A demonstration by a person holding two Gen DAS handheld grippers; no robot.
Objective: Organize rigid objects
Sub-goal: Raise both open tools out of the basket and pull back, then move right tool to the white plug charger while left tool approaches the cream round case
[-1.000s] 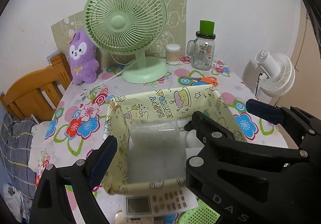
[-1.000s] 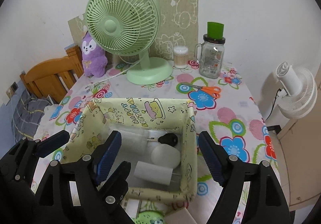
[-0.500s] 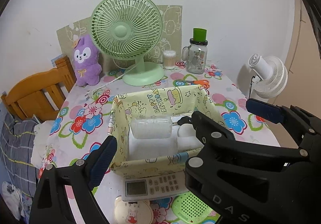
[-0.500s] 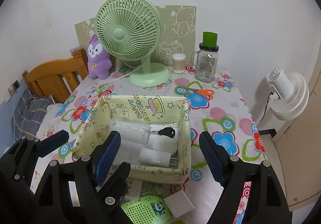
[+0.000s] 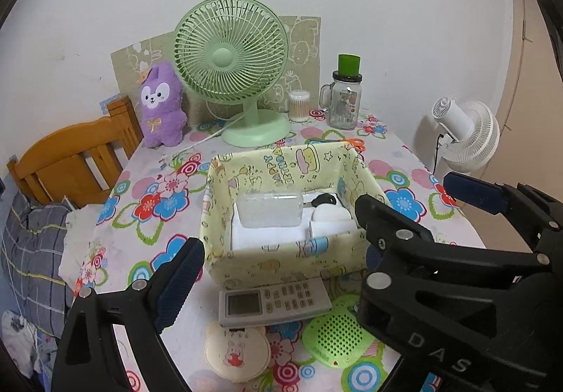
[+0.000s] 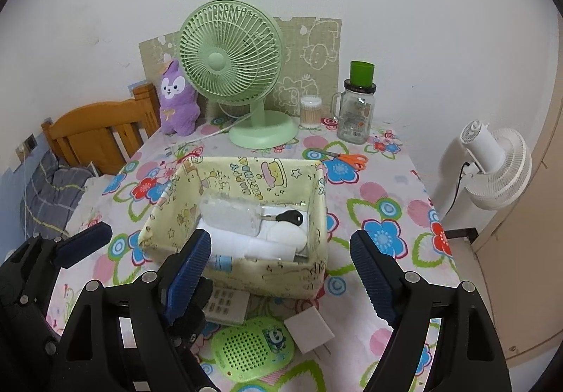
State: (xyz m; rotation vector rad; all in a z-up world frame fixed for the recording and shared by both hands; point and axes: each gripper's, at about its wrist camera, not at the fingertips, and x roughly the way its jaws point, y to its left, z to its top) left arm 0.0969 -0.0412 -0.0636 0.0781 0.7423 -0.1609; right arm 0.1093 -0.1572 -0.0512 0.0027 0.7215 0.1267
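Note:
A yellow cartoon-print fabric basket (image 5: 281, 265) (image 6: 267, 272) stands mid-table. It holds a clear plastic box (image 5: 269, 211) (image 6: 228, 216), a black-headed key (image 5: 325, 199) (image 6: 288, 217) and white items. On the table in front of it lie a grey remote (image 5: 274, 302) (image 6: 227, 304), a green perforated disc (image 5: 334, 332) (image 6: 251, 348), a cream round case (image 5: 237, 351) and a white plug cube (image 6: 309, 328). My left gripper (image 5: 323, 216) and right gripper (image 6: 279, 239) hover side by side above the basket's near edge. Both are open and empty.
A green desk fan (image 6: 228, 65), purple plush (image 6: 176, 98), cotton-swab tub (image 6: 310, 110), glass jar with green cap (image 6: 357, 110) and orange scissors (image 6: 348, 158) line the back of the table. A wooden chair (image 6: 102, 132) stands left and a white fan (image 6: 496, 167) right.
Both grippers have drawn back from the basket. It now looks smaller, and the remote, green disc, cream case and white cube have come into view in front of it.

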